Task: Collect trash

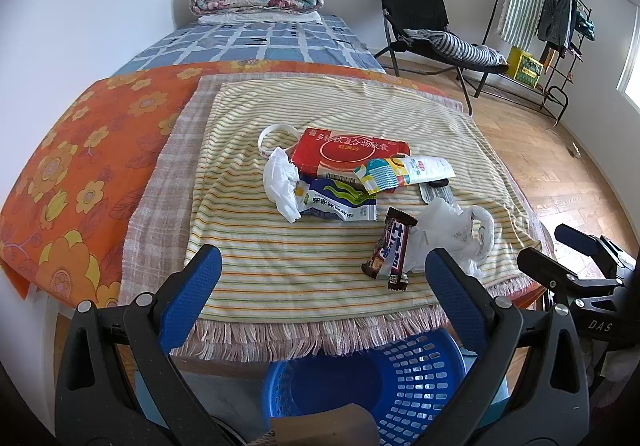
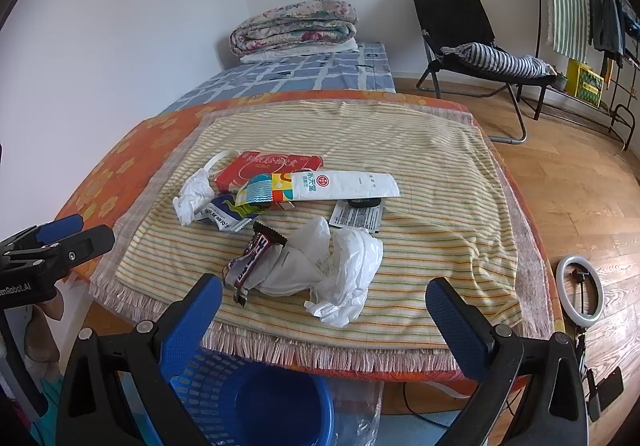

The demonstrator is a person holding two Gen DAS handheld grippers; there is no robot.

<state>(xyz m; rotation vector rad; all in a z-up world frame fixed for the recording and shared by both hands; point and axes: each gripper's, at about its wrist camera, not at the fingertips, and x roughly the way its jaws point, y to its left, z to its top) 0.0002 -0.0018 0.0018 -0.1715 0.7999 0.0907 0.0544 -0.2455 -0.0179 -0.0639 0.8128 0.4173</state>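
Trash lot, laid out on a striped cloth (image 1: 320, 113) over a bed, listed left to right as seen ahead of the jaws.

1. White ring (image 1: 276, 137), farthest left, partly under the red box.
2. Crumpled white tissue (image 1: 282, 181), touching the ring's near side and the blue-green wrapper.
3. Red box (image 1: 348, 153), flat, beyond the tissue, carrying the long packet's end.
4. Blue-green wrapper (image 1: 340, 203), just nearer than the red box.
5. Long white packet (image 2: 336, 185) with a teal and yellow end, lying across the red box.
6. Small black-and-white sachet (image 2: 356, 211), partly tucked under the long packet.
7. Brown candy-bar wrapper (image 1: 390, 250), close ahead of the left gripper's right-hand finger, touching the white bag.
8. Crumpled white plastic bag (image 2: 340, 270), the nearest item to the right gripper, centred between its fingers.

Left gripper (image 1: 323, 278): jaws released, spread wide, holding nothing, hovering short of the cloth's fringed edge. Right gripper (image 2: 323, 308): jaws likewise released and empty, at the same edge, to the right of the left one.

Blue basket (image 1: 372, 382): on the floor below the bed's near edge, directly beneath both sets of jaws.
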